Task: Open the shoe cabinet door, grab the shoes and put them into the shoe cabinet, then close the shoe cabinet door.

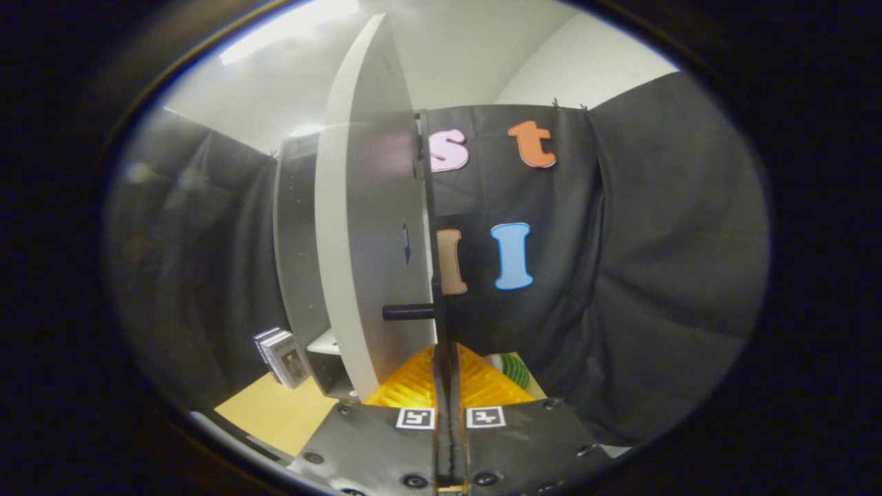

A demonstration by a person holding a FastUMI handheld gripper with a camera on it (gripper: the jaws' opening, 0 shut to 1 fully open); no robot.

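Tabletop (275,413) of pale yellow-tan is lying under everything, and black cloth is hanging as the wall behind and to both sides of the shoe cabinet (296,262), with a white ceiling showing above it.

I am holding my gripper (446,386) just in front of the cabinet's white door (372,227), which is standing open and turned edge-on toward me, its dark edge running straight up from my fingertips. My fingers (424,389) are pressed together with no visible gap, and I cannot tell whether they are pinching that edge or merely lying in line with it. A short black handle (410,312) is sticking out of the door's face, just above my fingers.

Left of the door, the cabinet's grey body is showing a white shelf (324,342) low inside. Room is opening to the right of the door, toward the cloth. A small box (284,358) is leaning left of the cabinet's foot. Something green-striped (513,368) is peeking out beyond my right finger, right of the door; I cannot tell what it is.
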